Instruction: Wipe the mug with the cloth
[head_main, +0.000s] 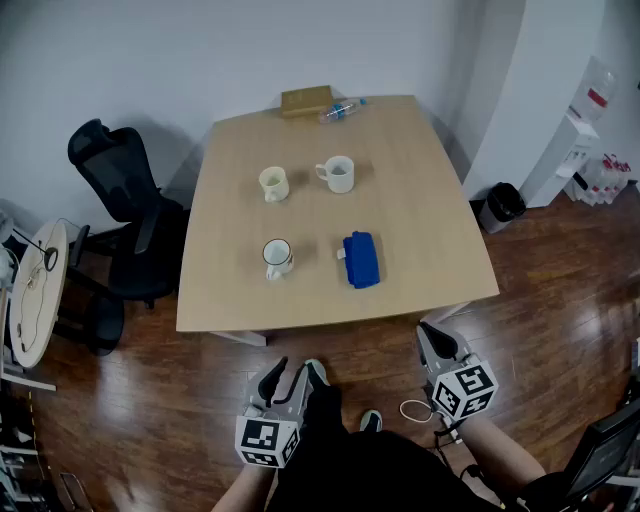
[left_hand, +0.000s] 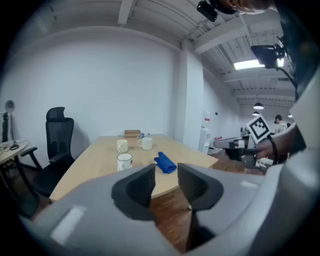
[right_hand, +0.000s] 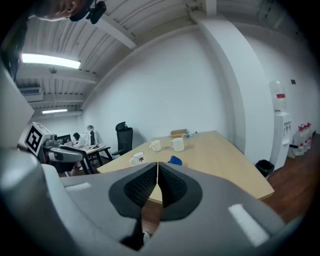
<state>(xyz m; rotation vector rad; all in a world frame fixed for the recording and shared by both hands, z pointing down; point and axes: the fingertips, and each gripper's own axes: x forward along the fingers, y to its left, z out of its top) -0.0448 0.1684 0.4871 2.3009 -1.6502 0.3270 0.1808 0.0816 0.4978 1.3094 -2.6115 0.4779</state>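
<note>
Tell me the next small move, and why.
Probably open the right gripper and reach forward to the blue cloth: its jaws are together and empty, it hangs short of the table, and the cloth lies untouched on that side, beside the nearest mug.

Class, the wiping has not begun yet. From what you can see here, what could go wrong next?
1. Three mugs stand on the table: near mug, cream mug, white mug. The wrong one might get picked.
2. The right gripper is shut; reaching the blue cloth that way, it may only shove it.
</note>
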